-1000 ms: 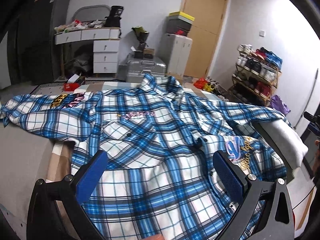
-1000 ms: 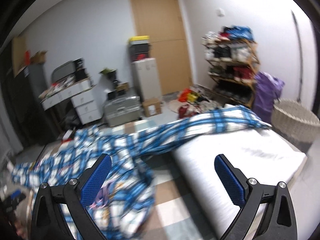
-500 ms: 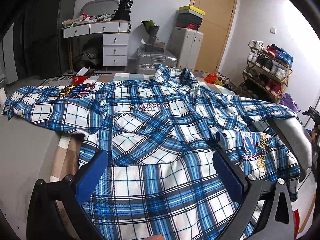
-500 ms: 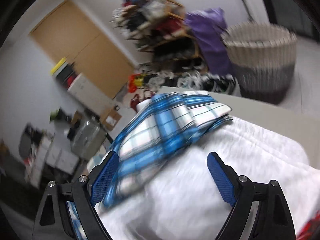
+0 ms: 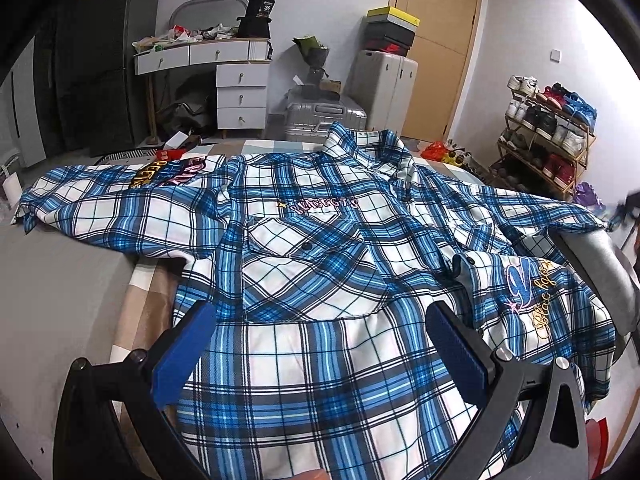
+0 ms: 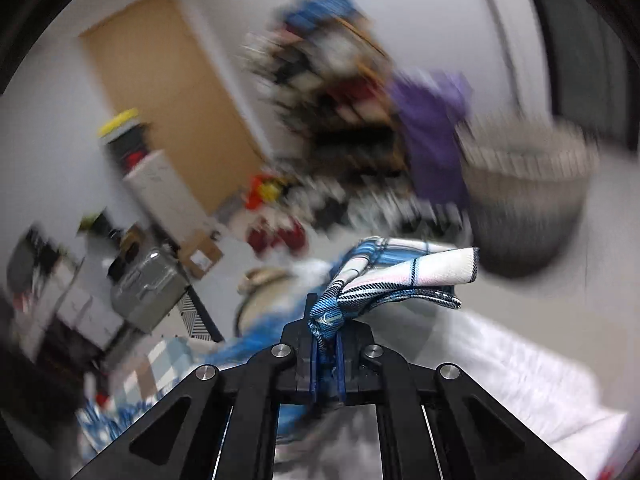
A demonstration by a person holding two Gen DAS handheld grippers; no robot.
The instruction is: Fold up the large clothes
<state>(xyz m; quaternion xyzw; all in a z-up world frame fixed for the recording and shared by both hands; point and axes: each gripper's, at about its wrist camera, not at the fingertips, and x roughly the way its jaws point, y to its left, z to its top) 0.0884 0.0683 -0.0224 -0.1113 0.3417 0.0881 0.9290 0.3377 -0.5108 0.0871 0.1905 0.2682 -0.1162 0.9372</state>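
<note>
Pinching a bunched fold of the shirt, the right gripper has its blue pads pressed together on the cloth, which sticks out past the tips. Around it the room is blurred; a basket stands beyond. The left gripper hangs with its pads wide apart above the shirt's lower front, holding nothing. The shirt lies spread front-up across the bed, collar toward the door.
</note>
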